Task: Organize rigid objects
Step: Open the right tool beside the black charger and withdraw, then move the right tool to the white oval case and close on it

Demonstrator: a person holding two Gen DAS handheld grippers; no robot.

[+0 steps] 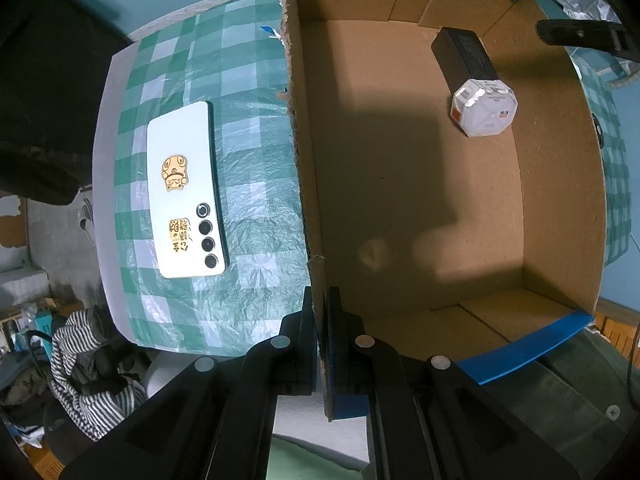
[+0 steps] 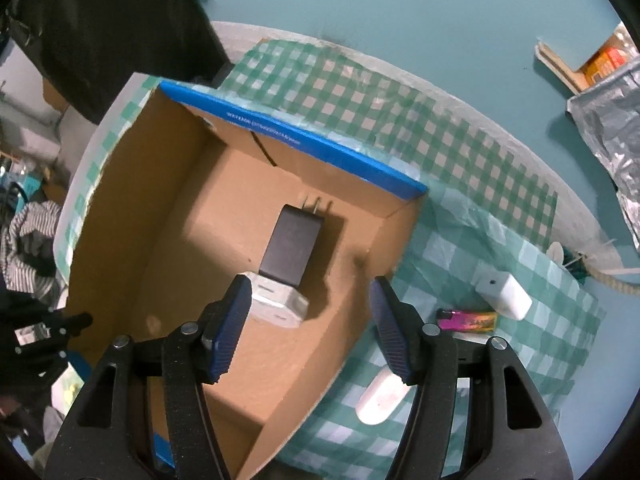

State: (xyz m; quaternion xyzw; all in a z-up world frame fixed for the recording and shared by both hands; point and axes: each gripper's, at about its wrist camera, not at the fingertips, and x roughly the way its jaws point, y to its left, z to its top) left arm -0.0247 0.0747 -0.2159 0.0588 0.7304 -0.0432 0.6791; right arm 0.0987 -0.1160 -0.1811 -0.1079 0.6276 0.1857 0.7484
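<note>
We held the left tool [image 1: 322, 316] clamped on the near wall of the cardboard box [image 1: 560, 184], steadying it on the counter [image 2: 460, 208]. The right tool [image 2: 308, 320] hung above the box with its jaws apart and nothing between them; the black adapter [image 2: 290, 240] and the white charger [image 2: 276, 302] lay touching on the box floor. The phone [image 1: 186, 190], lighter [image 2: 466, 319] and two white items waited outside. Our worry: dropping the phone onto the adapter's prongs could scratch it.

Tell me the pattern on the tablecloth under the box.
Green and white checks on the tablecloth, clearest in the right wrist view beyond the box.
</note>
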